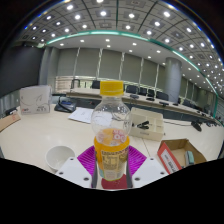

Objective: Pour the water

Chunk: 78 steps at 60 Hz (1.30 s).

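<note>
A clear plastic bottle [111, 132] with a yellow cap and a yellow-and-white label stands upright between my fingers. The magenta pads [86, 158] press against both of its sides at the label, so my gripper [111, 165] is shut on it. The bottle holds pale liquid up to near its shoulder. A white paper cup [60, 157] stands on the pale table [30, 140] just left of my left finger.
An open cardboard box [182, 154] with red inside sits to the right of the fingers. A clear container [148, 124] stands behind the bottle to the right. A white device [35, 99], a black object [65, 105] and papers lie farther back on the table.
</note>
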Each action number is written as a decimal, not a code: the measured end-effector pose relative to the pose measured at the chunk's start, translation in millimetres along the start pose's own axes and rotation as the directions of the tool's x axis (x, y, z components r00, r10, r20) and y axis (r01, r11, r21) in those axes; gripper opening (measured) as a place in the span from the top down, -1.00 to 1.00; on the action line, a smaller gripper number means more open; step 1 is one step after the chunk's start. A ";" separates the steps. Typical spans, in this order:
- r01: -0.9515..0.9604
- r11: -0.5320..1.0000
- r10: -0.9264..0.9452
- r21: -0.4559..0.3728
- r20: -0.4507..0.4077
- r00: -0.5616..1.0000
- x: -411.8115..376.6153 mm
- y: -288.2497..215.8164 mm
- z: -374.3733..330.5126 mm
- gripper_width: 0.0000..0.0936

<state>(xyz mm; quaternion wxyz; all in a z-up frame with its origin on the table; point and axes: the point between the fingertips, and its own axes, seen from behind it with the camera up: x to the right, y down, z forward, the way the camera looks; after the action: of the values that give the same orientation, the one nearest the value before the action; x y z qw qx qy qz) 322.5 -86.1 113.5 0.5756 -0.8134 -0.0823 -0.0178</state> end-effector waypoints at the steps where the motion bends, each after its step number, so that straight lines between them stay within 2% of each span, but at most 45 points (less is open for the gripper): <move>1: -0.016 1.000 0.016 -0.003 0.008 1.000 0.5 4.5 2.6 0.15; 7: -0.082 0.996 0.083 -0.034 0.016 0.996 5.4 31.5 19.0 0.15; 13: -0.109 0.992 0.109 -0.059 -0.012 0.994 16.9 59.4 25.0 0.14; 14: -0.123 0.992 0.123 -0.040 -0.005 0.992 19.5 53.8 25.0 0.15; 22: -0.143 0.989 0.142 -0.047 -0.017 0.990 23.2 57.5 22.0 0.14; 26: -0.138 0.989 0.136 -0.052 -0.030 0.990 22.3 58.9 22.7 0.06; 32: -0.126 0.988 0.122 -0.089 -0.051 0.991 23.5 62.7 23.8 -0.14; 33: -0.124 0.987 0.118 -0.102 -0.057 0.991 23.9 64.5 23.2 -0.22; 37: -0.132 0.982 0.123 -0.138 -0.069 0.990 24.5 65.2 13.7 -0.87; 40: -0.146 0.977 0.134 -0.158 -0.084 0.987 23.7 61.6 1.4 -0.75; 44: -0.155 0.972 0.136 -0.178 -0.116 0.984 20.8 51.4 -26.3 -0.85; 53: -0.179 0.955 0.141 -0.236 -0.169 0.975 -8.7 18.4 -107.8 -0.83; 59: -0.198 0.948 0.159 -0.249 -0.169 0.973 -48.0 -9.9 -171.4 -0.83; 65: -0.187 0.939 0.130 -0.289 -0.203 0.970 -78.8 -20.2 -226.6 -0.83; 78: -0.154 0.944 0.103 -0.293 -0.184 0.978 -142.6 -35.2 -296.2 -0.84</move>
<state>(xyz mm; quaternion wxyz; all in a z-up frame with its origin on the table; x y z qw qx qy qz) 196.0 -369.1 228.4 0.4477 -0.8918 0.0229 -0.0603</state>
